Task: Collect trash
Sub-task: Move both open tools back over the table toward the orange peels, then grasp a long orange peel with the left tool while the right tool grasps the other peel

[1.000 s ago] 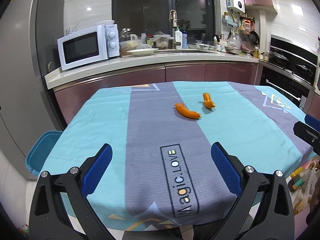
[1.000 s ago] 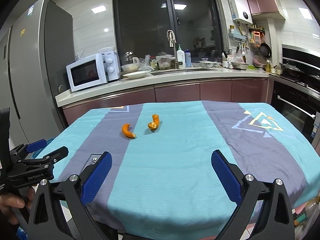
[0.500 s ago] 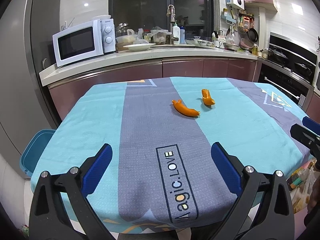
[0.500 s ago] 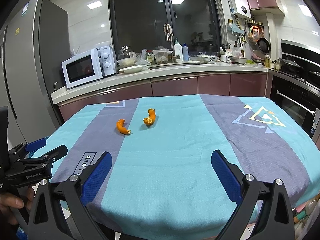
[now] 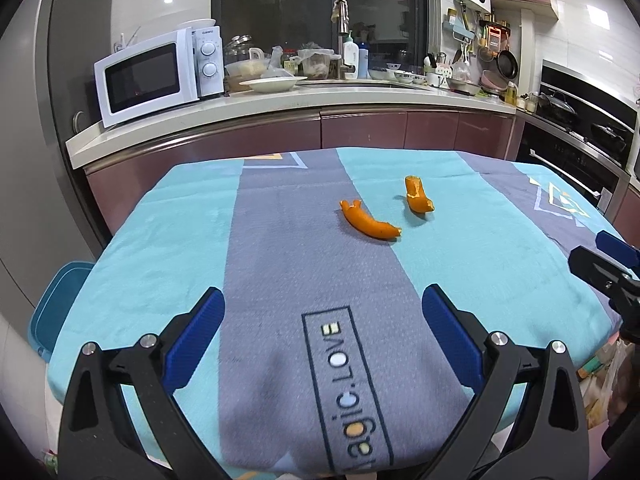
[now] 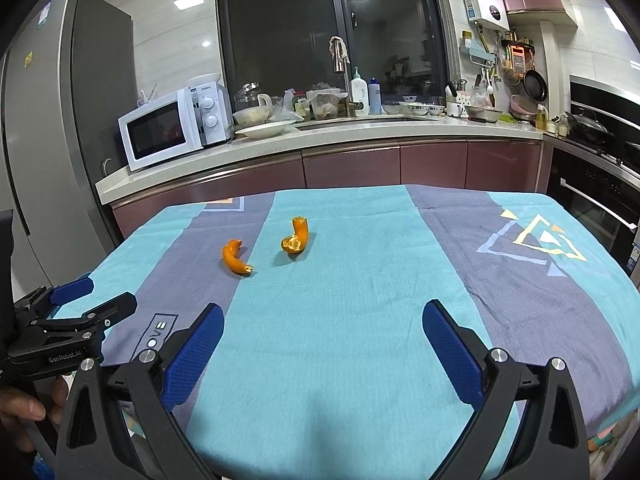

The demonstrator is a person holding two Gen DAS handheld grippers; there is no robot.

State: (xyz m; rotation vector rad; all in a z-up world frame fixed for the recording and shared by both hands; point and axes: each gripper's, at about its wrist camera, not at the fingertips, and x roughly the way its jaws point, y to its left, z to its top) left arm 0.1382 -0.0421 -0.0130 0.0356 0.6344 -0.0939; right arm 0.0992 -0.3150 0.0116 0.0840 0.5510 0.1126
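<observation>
2 curled strips of orange peel lie on the cloth-covered counter [image 5: 280,264], near each other but apart. The longer peel [image 5: 370,225] is a smooth, glossy arc on the grey stripe at its edge with the turquoise one; the shorter peel [image 5: 418,200] is bent into a hook on the turquoise stripe, and the right wrist view shows its pale, pithy inside [image 6: 295,237]. The tablecloth [image 6: 360,280] is a soft woven fabric in broad turquoise and grey bands, with a printed "Magic.LOVE" box and triangle motifs.

The left gripper [image 5: 322,312] hovers over the near edge of the cloth, its 2 black arms tipped with blue textured pads, jaws spread wide with nothing between them. The right gripper [image 6: 323,322] hangs the same way further right, jaws also wide apart and empty. Both peels sit well ahead of either gripper.

Behind, a glossy white microwave [image 5: 158,74] with 2 round dials stands on the stone kitchen worktop [image 5: 280,106], beside 1 shallow white plate [image 5: 273,84]. A blue plastic bin [image 5: 56,304] sits low at the left of the cloth.
</observation>
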